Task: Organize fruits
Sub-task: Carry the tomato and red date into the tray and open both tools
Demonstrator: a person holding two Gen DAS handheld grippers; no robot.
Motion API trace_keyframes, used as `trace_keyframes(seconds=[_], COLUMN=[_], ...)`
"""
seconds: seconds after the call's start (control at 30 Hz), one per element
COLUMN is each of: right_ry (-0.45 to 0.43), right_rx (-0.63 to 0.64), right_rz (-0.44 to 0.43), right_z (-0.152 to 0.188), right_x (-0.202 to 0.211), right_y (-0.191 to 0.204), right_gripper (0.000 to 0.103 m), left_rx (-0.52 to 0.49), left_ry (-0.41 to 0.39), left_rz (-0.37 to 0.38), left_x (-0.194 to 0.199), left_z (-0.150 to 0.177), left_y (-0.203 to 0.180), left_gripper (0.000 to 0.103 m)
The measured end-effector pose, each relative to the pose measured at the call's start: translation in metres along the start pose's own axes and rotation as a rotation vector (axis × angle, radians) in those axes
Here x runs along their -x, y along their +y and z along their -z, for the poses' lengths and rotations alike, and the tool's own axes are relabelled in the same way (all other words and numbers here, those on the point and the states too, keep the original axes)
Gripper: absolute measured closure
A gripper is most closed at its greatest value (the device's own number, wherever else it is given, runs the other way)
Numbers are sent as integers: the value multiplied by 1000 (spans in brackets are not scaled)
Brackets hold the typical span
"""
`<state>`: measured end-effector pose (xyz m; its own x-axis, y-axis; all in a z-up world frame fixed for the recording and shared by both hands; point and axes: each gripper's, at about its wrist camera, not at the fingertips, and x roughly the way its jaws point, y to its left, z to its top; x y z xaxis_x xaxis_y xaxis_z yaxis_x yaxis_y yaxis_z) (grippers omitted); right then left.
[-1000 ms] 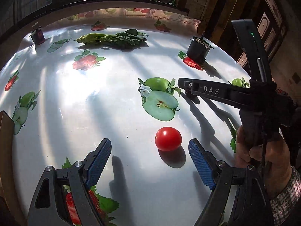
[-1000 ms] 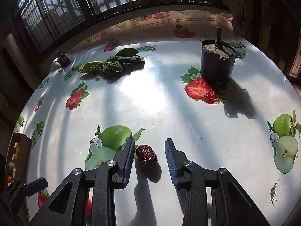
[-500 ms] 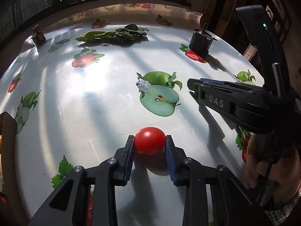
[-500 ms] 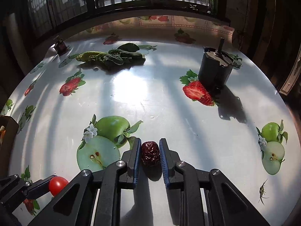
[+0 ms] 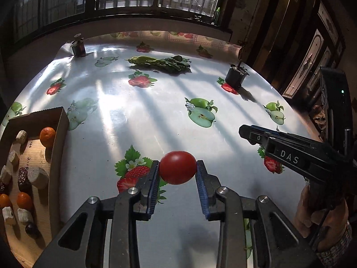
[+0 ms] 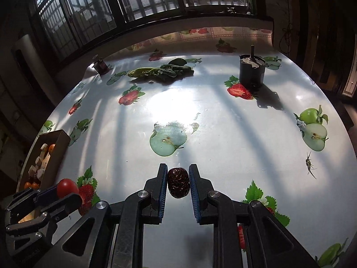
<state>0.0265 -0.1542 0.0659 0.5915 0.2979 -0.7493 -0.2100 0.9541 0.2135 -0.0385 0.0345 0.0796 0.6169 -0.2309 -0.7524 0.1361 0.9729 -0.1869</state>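
Cardboard box (image 5: 58,134) at far left edge of table (image 5: 142,120), open-topped, already loaded: tangerine (image 5: 47,136), pale chunks, dark dates, small orange fruits. Looked like the collection point; inferred, not confirmed. Left gripper (image 5: 177,167) clamped narrow on red tomato (image 5: 177,167), blue pads pressed to both flanks, fruit lifted clear of the printed cloth with its shadow below. Grip sat at widest girth, good; skin smooth and round, so squeeze judged best kept steady and wrist level to avoid roll-out. Travel to box best made over the near wall, not through it, with release low inside an empty patch so tangerine not knocked. Printed strawberries and apples on cloth not to be mistaken for fruit. Leafy greens (image 5: 160,63) and dark cup (image 5: 236,77) at far side, well apart, no obstruction. Right gripper (image 6: 178,185) closed nearly fully on wrinkled red date (image 6: 178,185), held upright between pads, also off the surface. Date small and slightly soft; light pressure judged enough. Both tools headed for one box would crowd: left best entered first, right held back beside it, then date dropped near the other dates.
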Motion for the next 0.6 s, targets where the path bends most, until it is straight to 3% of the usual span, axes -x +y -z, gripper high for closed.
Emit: trace_keyframes(seconds=[0.27,0.43,0.6], right_ry=[-12,7,52], right_rx=[104,187,268], right_rz=[-138,-239,-326], right_z=[23,37,56], right_x=[26,23,8], right_y=[89,158,222], right_gripper=[82,82,82], left_rx=[189,286,343], left_ry=[-20,-48,-23], left_rz=[-52,-149,-265], left_x=[54,84,99], left_z=[32,54,79], left_y=[88,152,207], left_gripper=[72,72,72])
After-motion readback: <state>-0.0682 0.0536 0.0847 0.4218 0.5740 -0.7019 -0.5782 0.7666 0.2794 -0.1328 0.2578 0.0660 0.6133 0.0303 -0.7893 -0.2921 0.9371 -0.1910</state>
